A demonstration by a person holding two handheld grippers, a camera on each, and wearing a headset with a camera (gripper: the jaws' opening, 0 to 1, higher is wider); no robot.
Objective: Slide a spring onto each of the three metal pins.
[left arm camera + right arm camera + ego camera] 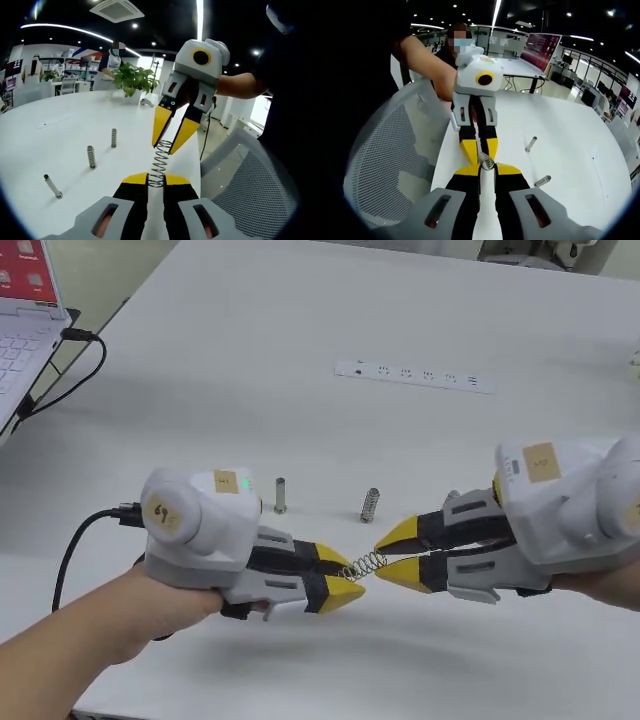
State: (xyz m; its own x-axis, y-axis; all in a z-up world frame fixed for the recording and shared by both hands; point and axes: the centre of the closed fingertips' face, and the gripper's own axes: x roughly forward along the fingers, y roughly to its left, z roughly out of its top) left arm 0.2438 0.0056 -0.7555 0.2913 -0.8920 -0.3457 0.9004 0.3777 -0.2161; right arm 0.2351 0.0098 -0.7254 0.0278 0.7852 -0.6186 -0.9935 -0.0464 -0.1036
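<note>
I had the left tool (352, 576) clamped on one end of the spring (366, 565) and the right tool (380, 560) pinched on its other end, spring spanning between them above the table (300, 330), bare pin (280, 495) and spring-covered pin (370, 505) standing just behind.

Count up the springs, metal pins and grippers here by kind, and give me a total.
Springs: 3, one held, two on pins
Metal pins: 3, one bare
Grippers: 2, left gripper, right gripper
Total: 8
</note>
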